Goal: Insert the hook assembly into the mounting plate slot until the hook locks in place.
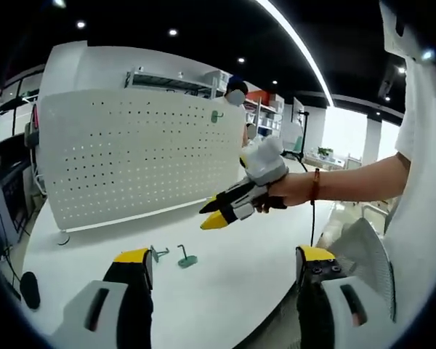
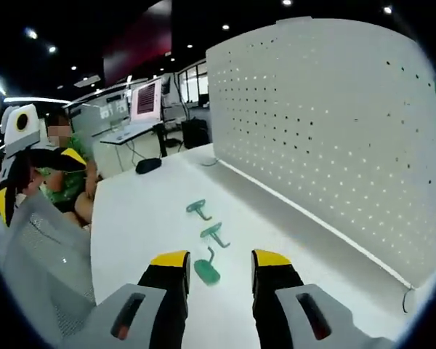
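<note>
Your right tongs (image 2: 218, 273) hang wide over a hook (image 2: 207, 270), left tongs (image 1: 224, 262) wide too; it looks light, stiff, so pinch its stem

from my right claw (image 2: 219, 265) i see its yellow-tipped jaws parted with nothing between them, low over the white tabletop (image 2: 145, 211). three green hooks lie in a row ahead: the nearest hook (image 2: 207, 270) just past the tips, a middle hook (image 2: 214, 233), a far hook (image 2: 198, 209). the perforated white mounting plate (image 2: 334, 123) stands upright on the right.
</note>
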`<move>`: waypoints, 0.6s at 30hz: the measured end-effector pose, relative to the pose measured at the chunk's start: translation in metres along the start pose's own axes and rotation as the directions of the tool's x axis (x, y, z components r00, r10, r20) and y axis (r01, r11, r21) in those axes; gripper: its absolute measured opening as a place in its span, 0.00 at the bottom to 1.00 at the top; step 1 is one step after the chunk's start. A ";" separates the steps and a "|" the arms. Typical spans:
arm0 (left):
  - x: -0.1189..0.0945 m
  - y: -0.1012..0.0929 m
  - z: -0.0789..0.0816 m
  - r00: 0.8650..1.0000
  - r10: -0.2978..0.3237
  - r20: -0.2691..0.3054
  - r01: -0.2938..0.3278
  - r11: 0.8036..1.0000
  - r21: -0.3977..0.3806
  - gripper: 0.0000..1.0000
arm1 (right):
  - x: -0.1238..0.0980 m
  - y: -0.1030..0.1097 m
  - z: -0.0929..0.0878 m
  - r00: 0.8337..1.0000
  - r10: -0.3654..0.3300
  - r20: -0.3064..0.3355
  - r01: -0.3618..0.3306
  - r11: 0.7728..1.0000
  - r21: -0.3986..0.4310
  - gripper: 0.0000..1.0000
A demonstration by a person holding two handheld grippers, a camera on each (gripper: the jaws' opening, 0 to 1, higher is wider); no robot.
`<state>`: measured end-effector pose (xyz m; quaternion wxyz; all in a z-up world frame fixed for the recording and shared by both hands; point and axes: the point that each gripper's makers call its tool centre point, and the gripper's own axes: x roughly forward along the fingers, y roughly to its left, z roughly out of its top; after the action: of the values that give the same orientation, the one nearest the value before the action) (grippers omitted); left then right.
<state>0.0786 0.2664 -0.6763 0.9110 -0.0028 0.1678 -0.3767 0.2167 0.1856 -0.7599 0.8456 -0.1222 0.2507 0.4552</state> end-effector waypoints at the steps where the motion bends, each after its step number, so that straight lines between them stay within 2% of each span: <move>1: 0.000 0.001 0.000 1.000 0.003 0.000 -0.003 1.000 -0.004 0.84 | 0.002 0.001 -0.001 1.000 0.004 -0.006 -0.004 1.000 -0.008 0.33; 4: 0.000 0.001 -0.001 1.000 0.012 0.002 -0.012 1.000 -0.008 0.84 | 0.009 0.004 -0.002 0.999 0.034 -0.008 -0.033 0.999 0.009 0.33; 8: -0.001 0.001 -0.003 1.000 0.021 -0.001 -0.021 1.000 -0.013 0.84 | 0.017 0.007 -0.005 0.997 0.063 -0.033 -0.063 0.998 -0.008 0.33; 11: -0.003 0.001 -0.002 1.000 0.015 0.016 -0.014 0.998 -0.060 0.84 | 0.021 0.009 -0.006 0.995 0.087 -0.040 -0.088 0.996 -0.022 0.33; 18: -0.006 0.003 -0.001 0.999 0.034 0.016 -0.033 0.998 -0.054 0.84 | 0.031 0.012 -0.011 0.989 0.123 -0.075 -0.126 0.991 -0.036 0.32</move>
<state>0.0765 0.2727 -0.6762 0.9181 -0.0278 0.1704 -0.3568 0.2177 0.2091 -0.7855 0.8030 -0.1400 0.2792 0.5075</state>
